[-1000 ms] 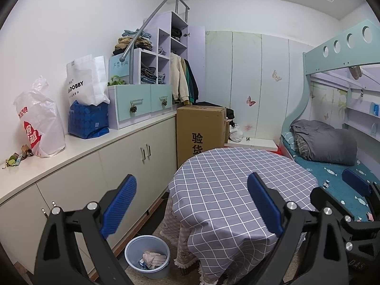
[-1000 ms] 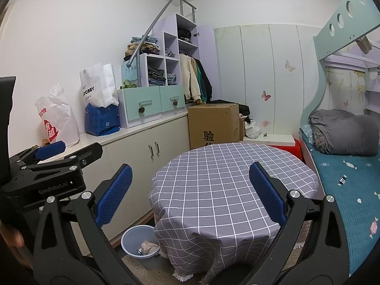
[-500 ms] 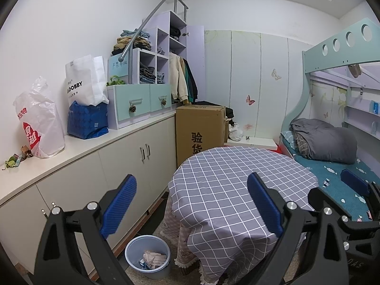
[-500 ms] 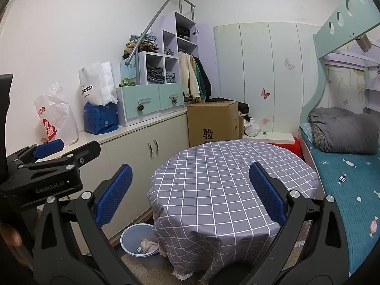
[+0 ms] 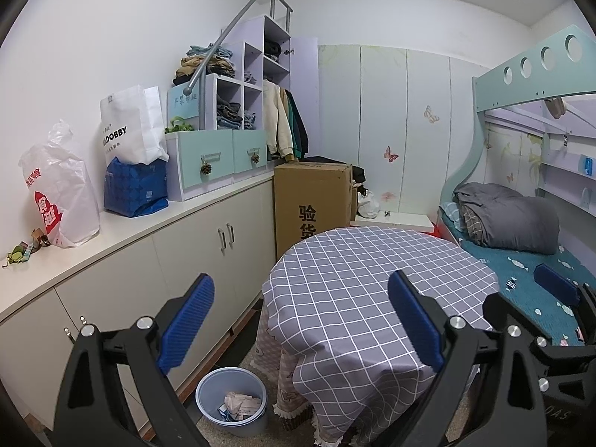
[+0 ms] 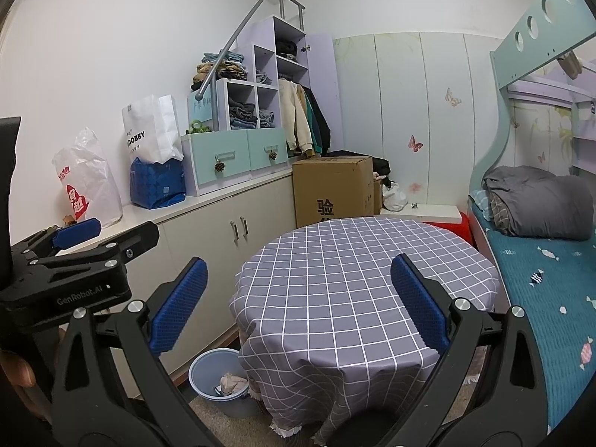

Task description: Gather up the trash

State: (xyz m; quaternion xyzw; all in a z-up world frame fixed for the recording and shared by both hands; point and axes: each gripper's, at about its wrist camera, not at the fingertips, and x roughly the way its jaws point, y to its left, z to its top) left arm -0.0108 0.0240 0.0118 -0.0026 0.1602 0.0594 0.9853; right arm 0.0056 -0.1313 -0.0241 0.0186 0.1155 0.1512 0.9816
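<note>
Now, in the left wrist view, the left gripper [image 5: 300,326] hovers with blue pads spread apart, empty; the pale blue plastic bin [image 5: 232,398] holding crumpled paper trash [image 5: 238,404] sits lower than before, beside the round checked-cloth table [image 5: 372,290]. In the right wrist view, the right gripper [image 6: 298,303] gapes empty, barely shifted, above that table's near edge.

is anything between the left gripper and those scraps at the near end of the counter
Nothing visible blocks it. The left gripper hangs open in free air, and the small scraps lie exposed on the white countertop, just beside the white plastic bag. The bag stands behind them, not in the path.
</note>
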